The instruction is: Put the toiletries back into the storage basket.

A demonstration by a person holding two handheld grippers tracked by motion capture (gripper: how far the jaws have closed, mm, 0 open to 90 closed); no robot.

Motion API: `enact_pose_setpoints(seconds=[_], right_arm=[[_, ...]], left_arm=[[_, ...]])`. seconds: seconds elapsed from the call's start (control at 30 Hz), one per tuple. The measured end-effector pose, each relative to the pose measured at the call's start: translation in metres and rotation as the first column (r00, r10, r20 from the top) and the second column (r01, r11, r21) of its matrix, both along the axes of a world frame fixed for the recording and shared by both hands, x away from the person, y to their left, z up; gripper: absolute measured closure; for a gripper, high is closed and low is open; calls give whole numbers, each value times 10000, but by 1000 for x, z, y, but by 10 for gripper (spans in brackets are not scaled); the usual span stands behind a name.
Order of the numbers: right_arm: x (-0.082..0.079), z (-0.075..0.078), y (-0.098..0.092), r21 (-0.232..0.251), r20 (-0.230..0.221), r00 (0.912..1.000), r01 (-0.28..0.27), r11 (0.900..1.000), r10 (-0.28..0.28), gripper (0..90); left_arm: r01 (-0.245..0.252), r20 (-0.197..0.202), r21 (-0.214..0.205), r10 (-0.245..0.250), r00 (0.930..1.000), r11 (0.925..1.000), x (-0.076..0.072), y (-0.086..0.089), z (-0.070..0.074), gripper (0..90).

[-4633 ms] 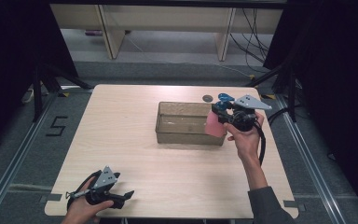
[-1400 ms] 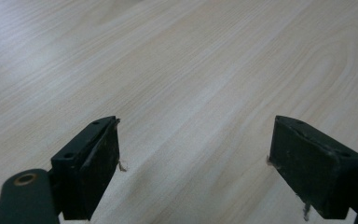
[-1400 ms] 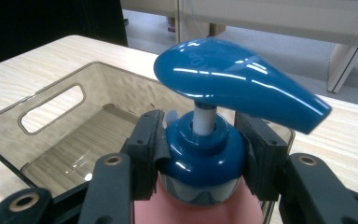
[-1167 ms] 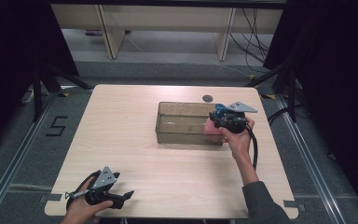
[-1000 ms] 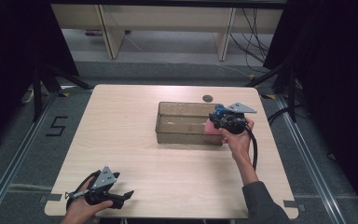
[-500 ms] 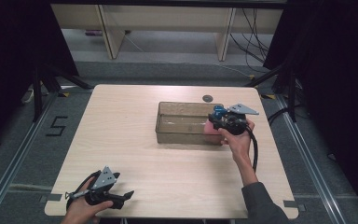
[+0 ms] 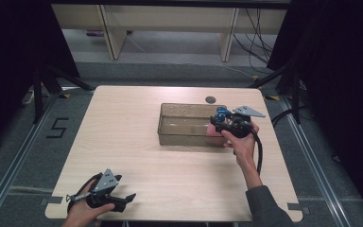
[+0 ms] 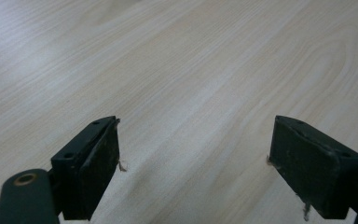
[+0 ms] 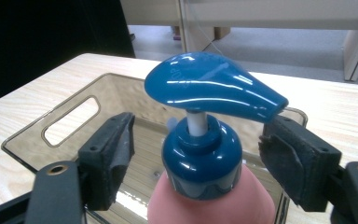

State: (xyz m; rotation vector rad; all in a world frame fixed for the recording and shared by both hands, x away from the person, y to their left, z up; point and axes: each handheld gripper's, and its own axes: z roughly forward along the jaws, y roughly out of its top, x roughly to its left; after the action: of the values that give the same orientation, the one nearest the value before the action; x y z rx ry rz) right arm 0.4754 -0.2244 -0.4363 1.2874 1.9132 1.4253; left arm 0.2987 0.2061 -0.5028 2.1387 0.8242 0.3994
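Note:
A pink pump bottle with a blue pump head stands upright inside the right end of a clear brownish bin at mid-table. My right gripper is at the bottle's neck. Its jaws have just been opening and now stand open on either side of the blue collar, with a gap between each pad and the collar. The bin's handle wall lies beyond. My left gripper rests low at the table's front left corner. Its jaws are wide open over bare wood.
A small dark round disc lies on the table just behind the bin. The light wooden table has open surface left of and in front of the bin. Pale shelving stands beyond the far edge, and dark curtains flank both sides.
The right gripper lowered the bottle into the bin's right end, and its jaws then came apart off the neck. The left gripper has stayed put.

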Motion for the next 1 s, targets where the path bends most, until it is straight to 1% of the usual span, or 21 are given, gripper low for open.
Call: enact_pose_setpoints(seconds=[0.03,0.07,0.1,0.13,0.17,0.2,0.23,0.27,0.3,0.33,0.43,0.47,0.5,0.53,0.6,0.63,0.67,0.8,0.87,0.9,1.0], right_arm=[[0,0,-1,-108,69,10000,60,9999,-59,263],[0,0,-2,-243,97,9999,91,9997,-89,262],[0,0,-2,-165,142,9999,86,9998,-84,261],[1,0,-3,-277,274,9996,3,9996,5,261],[0,0,-4,-235,90,9999,52,9997,-50,261],[-1,1,-4,-297,66,9998,179,9994,-177,260],[-2,0,-3,96,46,9999,117,9999,-117,260],[-2,0,-5,-126,174,9998,132,9998,-130,260],[-4,1,-2,84,-172,9995,264,9996,-262,260],[-2,0,-5,-175,102,9999,135,9998,-133,261],[-3,0,-4,-124,79,9998,210,9997,-209,260],[-3,0,-5,-194,234,9995,234,9995,-230,260],[-3,1,-4,-240,132,9994,330,9992,-327,260],[-3,1,-5,-222,129,9994,310,9993,-308,260],[-4,1,-4,117,123,9998,165,9998,-166,259],[-4,1,-5,76,174,9997,176,9998,-177,257],[-5,1,-5,63,93,9996,254,9997,-255,255],[-6,1,-6,-3,228,9996,185,9998,-185,252],[-6,1,-6,-1,223,9995,209,9998,-209,250],[-6,1,-6,33,227,9996,163,9999,-164,249],[-6,1,-5,88,223,9996,171,9998,-173,245]], left_arm=[[12,7,22,-12,10000,10000,0,0,0,154],[71,66,218,-73,10000,9997,1,2,1,154],[53,88,270,-55,9999,9996,1,2,1,154],[77,98,273,-80,9999,9996,1,2,1,154],[78,84,239,-80,9999,9997,1,2,1,154],[49,82,235,-51,10000,9997,1,1,1,154],[68,87,241,-70,9999,9997,1,1,1,154],[20,73,221,-21,10000,9998,1,1,1,154],[42,91,238,-44,9999,9997,1,1,1,154],[98,112,246,-101,9999,9996,1,2,1,154],[89,101,255,-92,9999,9996,1,2,1,154],[82,106,250,-85,9999,9997,1,2,1,154],[98,107,263,-101,9999,9996,2,2,1,154],[91,100,253,-94,9999,9996,1,2,1,154],[51,28,140,-51,10000,9999,1,1,1,154],[60,76,255,-62,10000,9997,1,2,1,154],[88,104,289,-91,9999,9995,2,2,1,154],[92,93,240,-94,9999,9997,1,2,1,154],[77,96,248,-79,9999,9997,2,2,1,154],[96,-13,165,-95,10000,9998,1,2,1,154],[48,5,142,-49,10000,9999,1,1,1,154]])
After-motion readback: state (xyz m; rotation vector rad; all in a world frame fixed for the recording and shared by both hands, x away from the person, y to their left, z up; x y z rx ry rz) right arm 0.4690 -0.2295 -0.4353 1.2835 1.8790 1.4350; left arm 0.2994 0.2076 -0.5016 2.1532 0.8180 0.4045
